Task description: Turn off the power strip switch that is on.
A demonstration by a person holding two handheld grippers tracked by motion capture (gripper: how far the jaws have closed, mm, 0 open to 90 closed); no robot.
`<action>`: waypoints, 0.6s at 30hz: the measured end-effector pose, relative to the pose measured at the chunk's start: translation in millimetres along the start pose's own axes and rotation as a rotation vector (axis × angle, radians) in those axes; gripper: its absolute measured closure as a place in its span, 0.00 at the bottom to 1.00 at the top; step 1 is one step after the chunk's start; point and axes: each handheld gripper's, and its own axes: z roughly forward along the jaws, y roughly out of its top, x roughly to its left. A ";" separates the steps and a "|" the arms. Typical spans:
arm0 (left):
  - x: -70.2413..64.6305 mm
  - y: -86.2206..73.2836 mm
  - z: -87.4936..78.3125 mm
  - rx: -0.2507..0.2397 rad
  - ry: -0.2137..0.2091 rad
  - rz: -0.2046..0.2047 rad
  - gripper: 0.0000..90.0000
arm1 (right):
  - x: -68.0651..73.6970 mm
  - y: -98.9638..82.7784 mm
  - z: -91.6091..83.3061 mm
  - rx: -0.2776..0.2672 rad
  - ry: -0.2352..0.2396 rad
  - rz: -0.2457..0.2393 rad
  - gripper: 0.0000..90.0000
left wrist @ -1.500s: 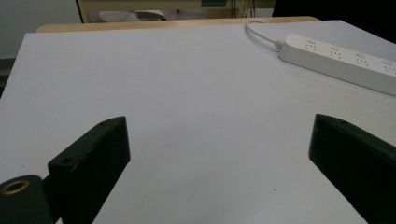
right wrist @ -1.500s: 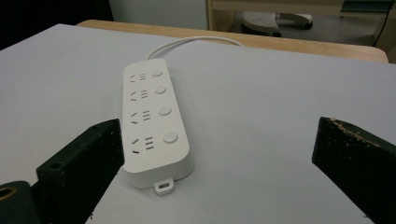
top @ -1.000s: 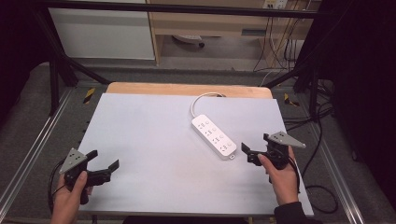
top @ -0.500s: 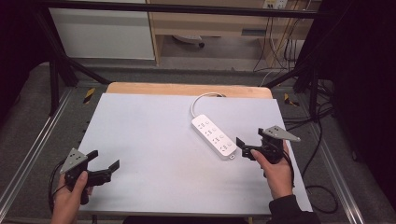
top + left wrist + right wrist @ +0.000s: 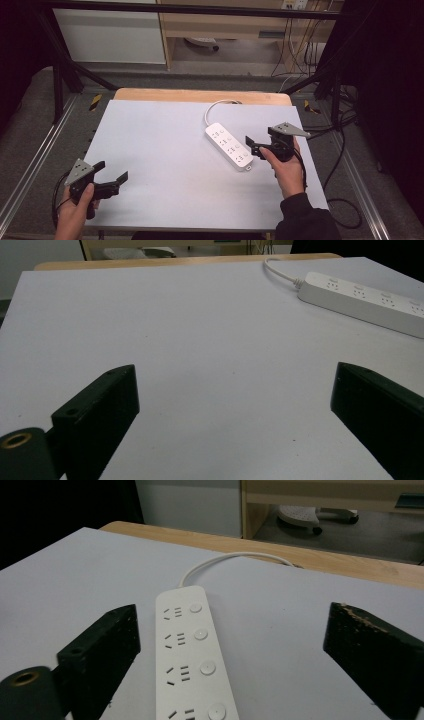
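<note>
White power strip (image 5: 229, 146) lies flat, right of the middle of the pale tabletop (image 5: 150, 150), its cord curling toward the far edge. My right claw (image 5: 253, 146) sits just beside its near end, jaws wide though lately narrowing, nothing gripped. My left claw (image 5: 111, 173) hangs wide at the near left corner, empty.

No text, brand, number or label can be read anywhere in these views. The white power strip (image 5: 192, 655) bears only unlettered socket slots and round buttons, with no printing that can be made out. The black-and-yellow striped marks on the floor (image 5: 95, 102) beside the table carry no words.
</note>
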 end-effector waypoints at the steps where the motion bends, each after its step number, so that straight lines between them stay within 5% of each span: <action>1: 0.0 -0.1 0.2 0.000 -0.001 0.000 0.06 | -0.4 1.3 1.9 0.001 -0.001 0.002 0.12; 10: -0.1 -0.2 0.7 0.004 -0.005 -0.002 0.06 | -4.7 9.7 12.5 -0.021 0.004 0.019 0.37; 18: 0.4 -0.3 0.8 0.003 -0.006 -0.008 0.06 | -3.5 13.9 28.3 -0.017 -0.007 -0.013 0.66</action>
